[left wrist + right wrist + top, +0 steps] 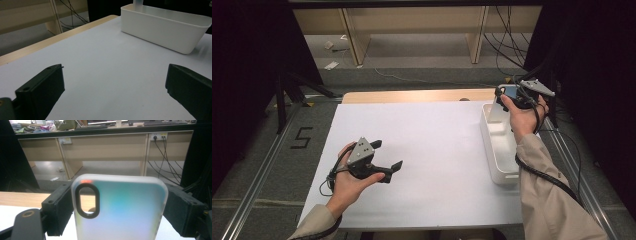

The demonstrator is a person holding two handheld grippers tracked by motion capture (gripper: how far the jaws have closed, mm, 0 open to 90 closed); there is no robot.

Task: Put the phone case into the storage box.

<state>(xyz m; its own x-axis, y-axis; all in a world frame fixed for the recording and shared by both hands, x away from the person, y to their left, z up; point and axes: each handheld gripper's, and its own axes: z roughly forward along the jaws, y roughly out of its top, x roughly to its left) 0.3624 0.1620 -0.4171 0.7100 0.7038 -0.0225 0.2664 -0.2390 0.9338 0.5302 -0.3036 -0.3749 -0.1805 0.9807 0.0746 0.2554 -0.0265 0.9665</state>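
My right gripper (508,97) is raised over the far end of the white bin (498,159) and is shut on a translucent phone case (125,207). The case stands upright between the two black jaws, its oval camera cutout at the upper left. In the high view the phone case (510,92) shows as a bluish patch above the hand. My left gripper (388,154) hovers low over the white sheet (432,150) at the front left, jaws wide open with nothing between them. In the left gripper view, the left gripper (113,90) points toward the bin (162,32).
The white sheet covers most of a wooden table, whose bare edge (412,96) runs along the far side. The bin sits along the sheet's right edge. Beyond the table are wooden desk legs (354,40) and loose cables (507,45) on the floor.
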